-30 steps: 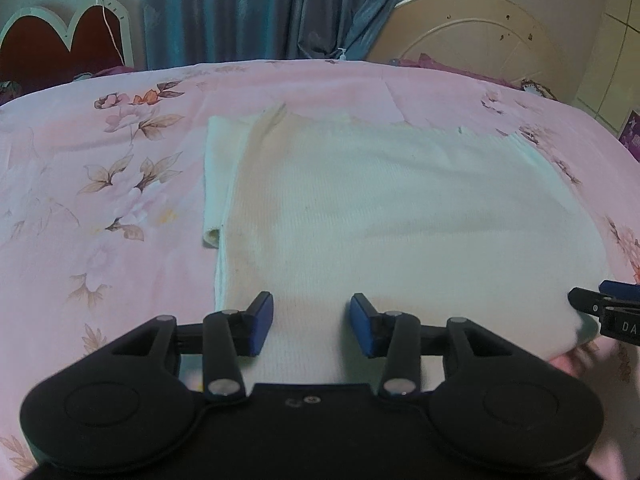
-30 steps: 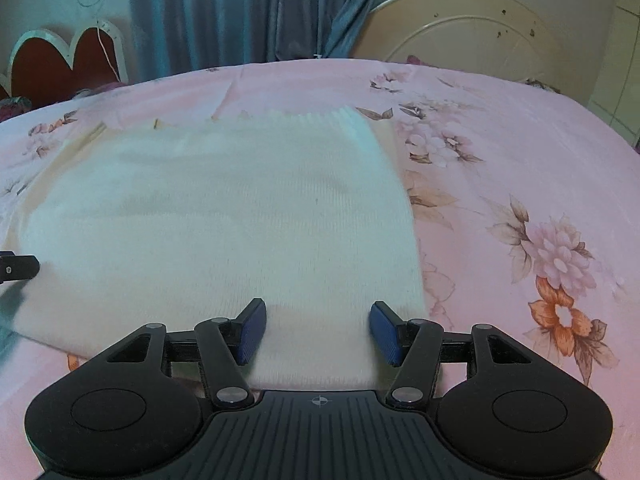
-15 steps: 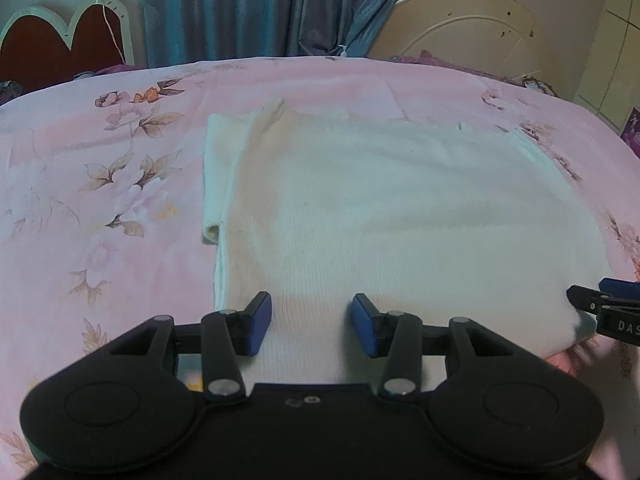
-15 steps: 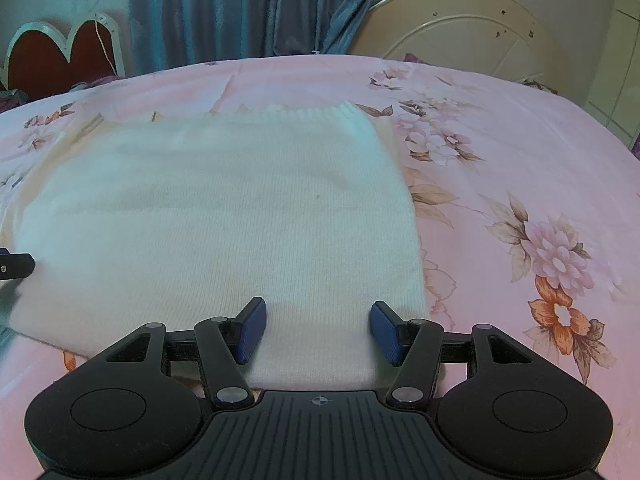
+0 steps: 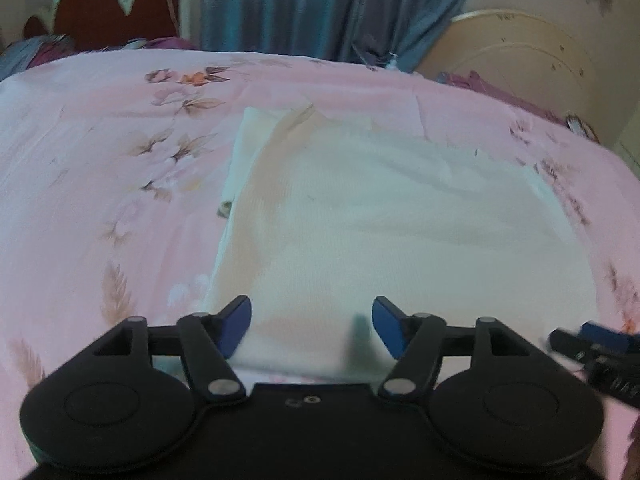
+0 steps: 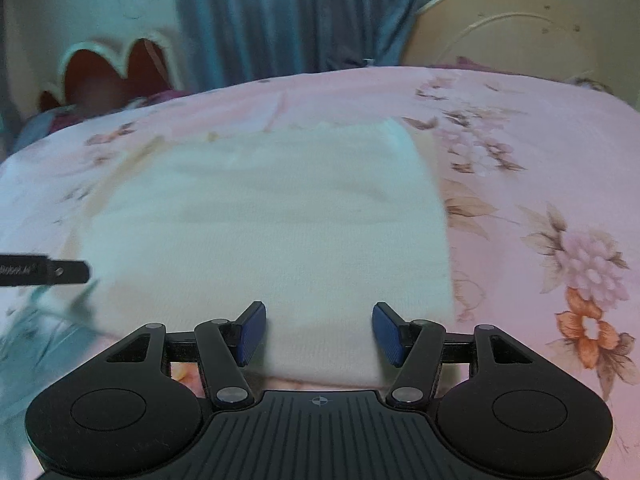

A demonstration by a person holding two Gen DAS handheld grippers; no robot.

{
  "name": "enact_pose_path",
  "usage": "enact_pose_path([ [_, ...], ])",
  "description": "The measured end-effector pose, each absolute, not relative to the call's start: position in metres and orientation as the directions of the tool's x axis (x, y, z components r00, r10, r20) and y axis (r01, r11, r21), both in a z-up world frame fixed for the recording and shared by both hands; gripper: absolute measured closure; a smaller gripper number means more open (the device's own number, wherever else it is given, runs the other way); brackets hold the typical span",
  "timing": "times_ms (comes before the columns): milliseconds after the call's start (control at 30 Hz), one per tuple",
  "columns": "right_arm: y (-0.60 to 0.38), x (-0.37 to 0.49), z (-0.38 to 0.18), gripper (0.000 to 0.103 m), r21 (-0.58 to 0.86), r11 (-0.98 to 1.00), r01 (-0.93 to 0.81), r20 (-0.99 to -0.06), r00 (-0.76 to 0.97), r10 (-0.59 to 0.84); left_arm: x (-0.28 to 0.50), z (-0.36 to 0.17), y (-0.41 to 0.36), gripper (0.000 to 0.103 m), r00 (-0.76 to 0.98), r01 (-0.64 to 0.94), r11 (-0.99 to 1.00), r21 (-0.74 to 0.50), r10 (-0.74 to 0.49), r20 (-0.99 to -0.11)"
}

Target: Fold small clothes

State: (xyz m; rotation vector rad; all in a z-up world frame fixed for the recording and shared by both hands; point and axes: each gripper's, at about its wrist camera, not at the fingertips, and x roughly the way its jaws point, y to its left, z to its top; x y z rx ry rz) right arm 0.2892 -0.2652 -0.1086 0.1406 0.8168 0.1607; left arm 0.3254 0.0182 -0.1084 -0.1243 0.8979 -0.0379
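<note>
A cream knitted garment (image 5: 400,220) lies flat on the pink floral bedspread (image 5: 100,160). It also shows in the right wrist view (image 6: 272,220). My left gripper (image 5: 311,328) is open, its blue pads over the garment's near edge toward the left side. My right gripper (image 6: 319,334) is open over the near edge toward the right side. Neither holds cloth. The right gripper's tip shows at the right edge of the left view (image 5: 592,348). The left gripper's tip shows at the left edge of the right view (image 6: 44,272).
A sleeve (image 5: 248,152) lies folded under the garment's left side. A red and white headboard (image 5: 116,12) and blue curtains (image 5: 320,4) stand behind the bed. A round cream board (image 5: 520,56) leans at the back right.
Both grippers have opened wider and pulled back a little from the garment. The views are blurred by motion. The garment lies as before.
</note>
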Motion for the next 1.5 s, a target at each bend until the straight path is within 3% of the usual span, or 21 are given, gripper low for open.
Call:
enact_pose_path([
  [533, -0.247, 0.289, -0.091, 0.044, 0.234, 0.941, -0.245, -0.663, 0.668, 0.339, 0.279, -0.128, 0.054, 0.033, 0.604, -0.303, 0.847, -0.437, -0.184, -0.775],
  [733, -0.231, 0.307, -0.095, 0.044, 0.225, 0.947, -0.228, -0.674, 0.666, 0.32, 0.29, -0.145, 0.067, 0.022, 0.685, -0.274, 0.771, -0.575, -0.263, -0.679],
  [1000, -0.211, 0.352, -0.096, 0.044, 0.199, 0.967, -0.16, -0.656, 0.711, 0.253, 0.322, -0.163, 0.072, 0.024, 0.783, -0.223, 0.657, -0.72, -0.319, -0.533],
  [1067, -0.207, 0.363, -0.096, 0.044, 0.18, 0.973, -0.146, -0.65, 0.724, 0.229, 0.33, -0.167, 0.071, 0.027, 0.798, -0.209, 0.637, -0.742, -0.327, -0.505],
  [1167, -0.199, 0.379, -0.098, 0.044, 0.159, 0.979, -0.124, -0.653, 0.731, 0.199, 0.338, -0.172, 0.072, 0.042, 0.819, -0.201, 0.615, -0.763, -0.322, -0.475],
  [1400, -0.176, 0.396, -0.123, 0.044, 0.029, 0.99, -0.137, -0.687, 0.717, 0.119, 0.339, -0.184, 0.086, 0.094, 0.821, -0.224, 0.589, -0.776, -0.316, -0.476],
  [1500, -0.171, 0.393, -0.123, 0.044, -0.023, 0.989, -0.145, -0.688, 0.72, 0.09, 0.337, -0.181, 0.089, 0.095, 0.816, -0.22, 0.598, -0.771, -0.321, -0.482],
])
